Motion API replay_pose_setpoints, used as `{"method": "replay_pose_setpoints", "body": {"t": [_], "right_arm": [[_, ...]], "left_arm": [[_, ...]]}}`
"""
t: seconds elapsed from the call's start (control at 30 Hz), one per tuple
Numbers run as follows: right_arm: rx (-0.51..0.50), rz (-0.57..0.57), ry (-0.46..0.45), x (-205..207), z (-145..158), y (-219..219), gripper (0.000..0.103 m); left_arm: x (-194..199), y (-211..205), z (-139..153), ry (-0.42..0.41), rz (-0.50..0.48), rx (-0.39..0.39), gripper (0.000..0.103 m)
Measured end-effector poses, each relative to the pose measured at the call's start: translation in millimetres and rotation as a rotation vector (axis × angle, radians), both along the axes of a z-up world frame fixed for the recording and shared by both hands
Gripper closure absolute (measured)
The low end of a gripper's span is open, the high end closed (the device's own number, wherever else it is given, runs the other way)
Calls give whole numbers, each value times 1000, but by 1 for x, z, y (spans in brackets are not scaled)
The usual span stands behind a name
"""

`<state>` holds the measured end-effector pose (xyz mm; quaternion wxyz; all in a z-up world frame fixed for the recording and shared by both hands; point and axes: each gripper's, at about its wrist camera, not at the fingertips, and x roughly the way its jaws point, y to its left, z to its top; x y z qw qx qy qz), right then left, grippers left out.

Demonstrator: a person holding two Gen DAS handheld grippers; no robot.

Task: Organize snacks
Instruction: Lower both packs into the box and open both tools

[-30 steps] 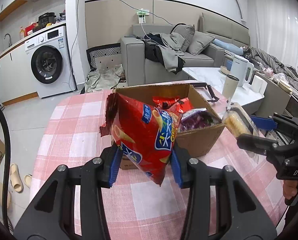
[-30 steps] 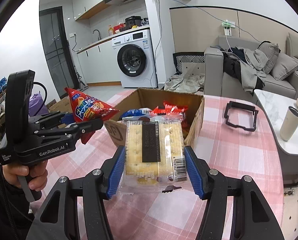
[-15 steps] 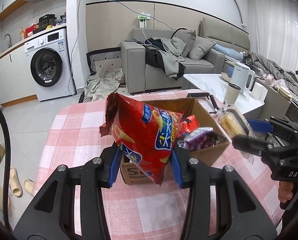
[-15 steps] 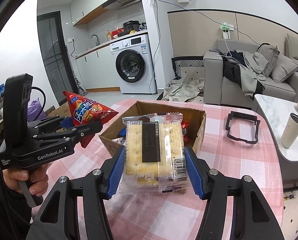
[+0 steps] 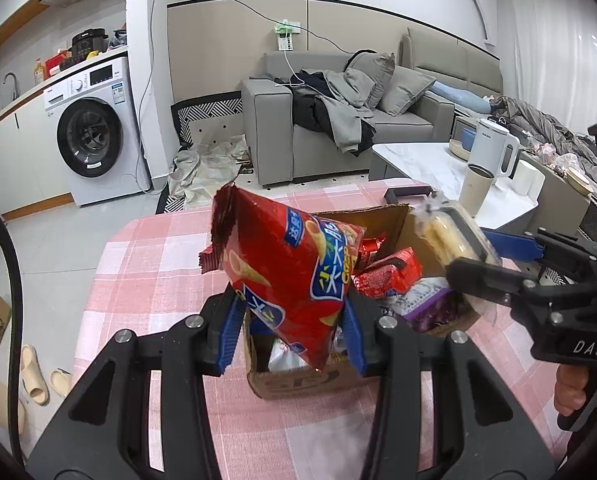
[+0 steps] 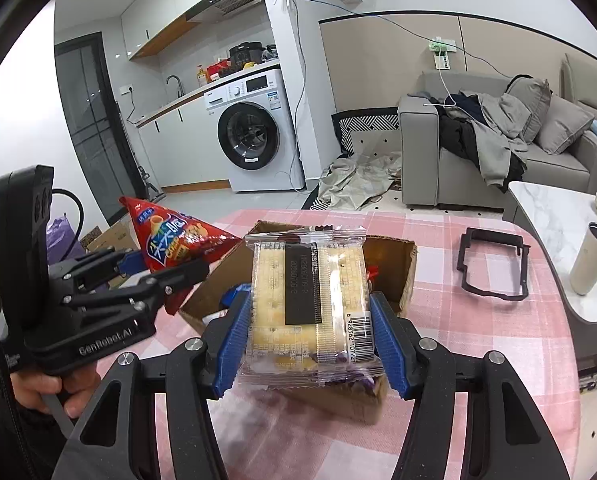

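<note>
Living room with a kitchen corner: white washing machine (image 5: pixel 88 128) off to the left and a grey sofa (image 5: pixel 338 120) piled with clothes at the back. Up front I've got a table under a pink checked tablecloth (image 5: pixel 146 264), and sitting on it is an open cardboard box (image 5: pixel 310 380) with snack packs inside. I can make out a small red pack (image 5: pixel 390 276) and a purple one (image 5: pixel 426 304) in there.

From where I'm driving, my left gripper (image 5: pixel 290 328) is clamped on a red bag of chips (image 5: pixel 290 272), blue pads (image 5: pixel 230 328) squeezing its lower end. It hangs above the box's near-left corner, tilted, crimped top pointing up and left.

My right gripper (image 6: pixel 312 336) is pinched around a clear pack of crackers (image 6: pixel 308 304), pads pressing both long edges, barcode sticker at the lower right. It's over the box as well, on the right-hand side as the left camera sees it.

Beyond the box on the right there's a black rectangular frame (image 6: pixel 492 264) lying flat on the cloth. A cream tumbler (image 6: pixel 592 258) stands on the white marble side table (image 6: pixel 550 208) just beside the big one.
</note>
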<state>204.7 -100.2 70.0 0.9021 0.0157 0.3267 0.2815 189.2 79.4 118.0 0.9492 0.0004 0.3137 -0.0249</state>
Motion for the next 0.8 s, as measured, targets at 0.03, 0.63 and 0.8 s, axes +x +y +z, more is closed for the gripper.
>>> {"method": "replay_pose_setpoints", "body": {"t": [0.03,0.63,0.8], "right_arm": [[1,-2,3,3,0,2,43],[36,2,46,52,-12,34,43],[16,-15,63,61,-20,37,43]], "left_arm": [[5,0,-1,2,2,-1,63],[79,2,-41,34,9,-12,63],[89,0,-51,47,9,-24,63]]}}
